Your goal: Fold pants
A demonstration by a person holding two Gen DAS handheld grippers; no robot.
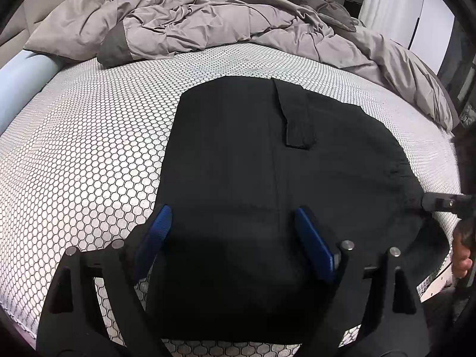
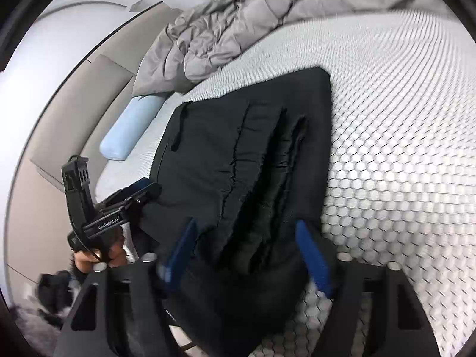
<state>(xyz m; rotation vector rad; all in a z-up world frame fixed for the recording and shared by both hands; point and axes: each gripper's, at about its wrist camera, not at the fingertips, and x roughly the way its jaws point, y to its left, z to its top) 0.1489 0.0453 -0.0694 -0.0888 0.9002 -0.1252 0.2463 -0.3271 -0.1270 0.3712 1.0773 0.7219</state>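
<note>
So the black pants [image 1: 267, 178] are lying folded into a compact block on the bed [image 1: 89, 154], right on that honeycomb-patterned mattress cover, toward the near edge of the bed. There's a narrow strap-like strip [image 1: 294, 113] of the same fabric lying on top of the pants, on the side facing the crumpled grey duvet [image 1: 208, 20], which sits bunched up well beyond the pants. A pale blue bolster [image 2: 131, 128] lies at the bed's edge, off to the side of the pants. The left tool [image 1: 232, 238] hovers over the near part of the pants with its blue pads spread wide, nothing pinched. The right tool [image 2: 244, 253] is wide open too, straddling the layered folded edge of the pants without squeezing it.
</note>
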